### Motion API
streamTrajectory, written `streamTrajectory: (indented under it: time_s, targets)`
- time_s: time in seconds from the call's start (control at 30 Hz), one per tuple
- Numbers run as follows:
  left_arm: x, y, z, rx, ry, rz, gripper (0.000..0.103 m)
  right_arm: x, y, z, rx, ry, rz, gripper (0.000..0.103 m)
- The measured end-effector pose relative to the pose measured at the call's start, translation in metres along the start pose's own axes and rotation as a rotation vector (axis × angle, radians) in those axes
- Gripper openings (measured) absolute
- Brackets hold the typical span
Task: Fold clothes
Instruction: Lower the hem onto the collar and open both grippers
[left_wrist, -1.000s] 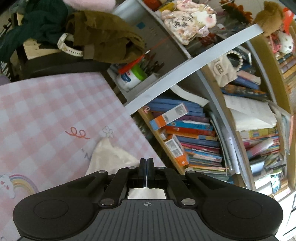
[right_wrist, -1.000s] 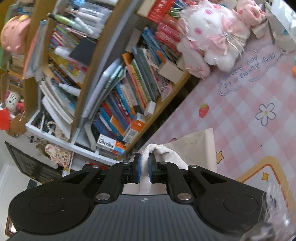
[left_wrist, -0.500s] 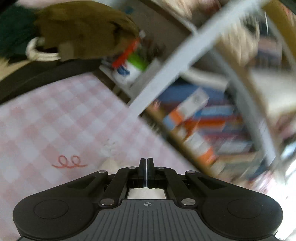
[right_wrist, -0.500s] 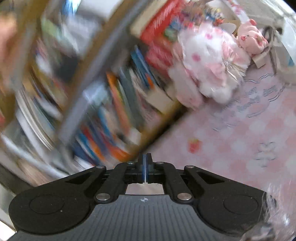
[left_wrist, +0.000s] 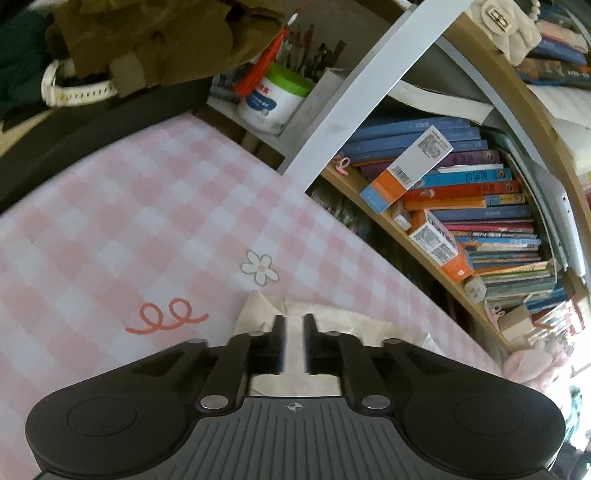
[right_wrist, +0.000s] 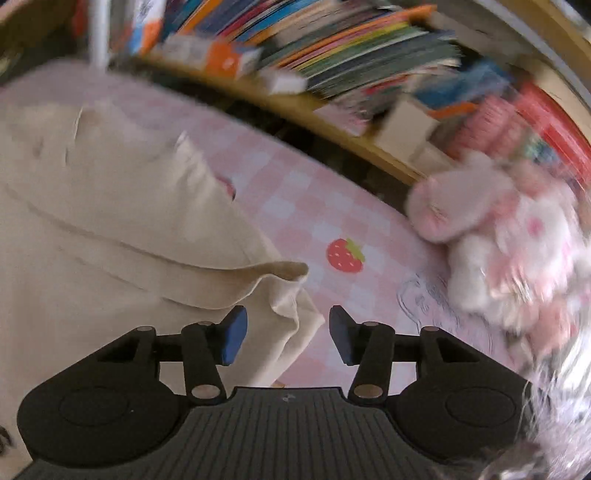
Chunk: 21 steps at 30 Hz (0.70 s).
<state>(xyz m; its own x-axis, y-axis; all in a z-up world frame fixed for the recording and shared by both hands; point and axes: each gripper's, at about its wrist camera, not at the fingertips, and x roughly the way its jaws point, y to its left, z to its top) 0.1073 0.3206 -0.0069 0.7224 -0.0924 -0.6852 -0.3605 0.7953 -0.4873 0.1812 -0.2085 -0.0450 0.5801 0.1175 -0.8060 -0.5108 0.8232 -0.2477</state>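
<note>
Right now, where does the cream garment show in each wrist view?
Left wrist: cream garment low centre, behind the fingertips.
Right wrist: cream garment fills the left half, its corner between the open jaws.
Shared landmark: the pink checked cloth beneath it.

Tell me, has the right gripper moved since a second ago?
Yes. The right gripper swung from the bookshelf towards the cream garment, jaws just opened around its corner.
</note>
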Motion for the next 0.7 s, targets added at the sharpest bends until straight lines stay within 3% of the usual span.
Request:
streamTrajectory:
  time_s: [0.07, 0.13, 0.17, 0.23, 0.27, 0.37, 0.5, 0.57, 0.7]
  targets:
    - [-0.008, -0.003, 0.003, 0.056, -0.026, 0.026, 0.050, 0.010, -0.008, 0.003, 0.043, 0.002, 0.036, 0.047]
    - [-0.017, -0.006, 0.004, 0.141, -0.049, 0.056, 0.058, 0.015, -0.019, 0.005, 0.122, -0.004, 0.064, 0.043]
    - [-0.022, -0.008, 0.005, 0.185, -0.059, 0.071, 0.061, 0.017, -0.024, 0.006, 0.163, -0.004, 0.077, 0.036]
    - [-0.023, -0.011, 0.003, 0.286, -0.049, 0.119, 0.061, 0.020, -0.031, 0.005, 0.229, 0.000, 0.104, 0.010]
    - [-0.020, -0.015, -0.001, 0.361, -0.031, 0.149, 0.061, 0.021, -0.034, 0.005, 0.258, -0.001, 0.115, 0.006]
    - [-0.009, -0.028, -0.022, 0.633, 0.035, 0.224, 0.061, 0.012, -0.041, 0.002, 0.350, -0.042, 0.124, 0.006]
    - [0.005, -0.050, -0.060, 0.952, 0.091, 0.218, 0.063, -0.004, -0.045, -0.004, 0.451, -0.095, 0.111, 0.005]
    - [0.012, -0.063, -0.080, 1.100, 0.102, 0.205, 0.071, -0.007, -0.044, -0.005, 0.470, -0.102, 0.096, 0.005]
    - [0.034, -0.077, -0.105, 1.338, 0.101, 0.241, 0.072, -0.005, -0.039, -0.006, 0.445, -0.089, 0.050, 0.005]
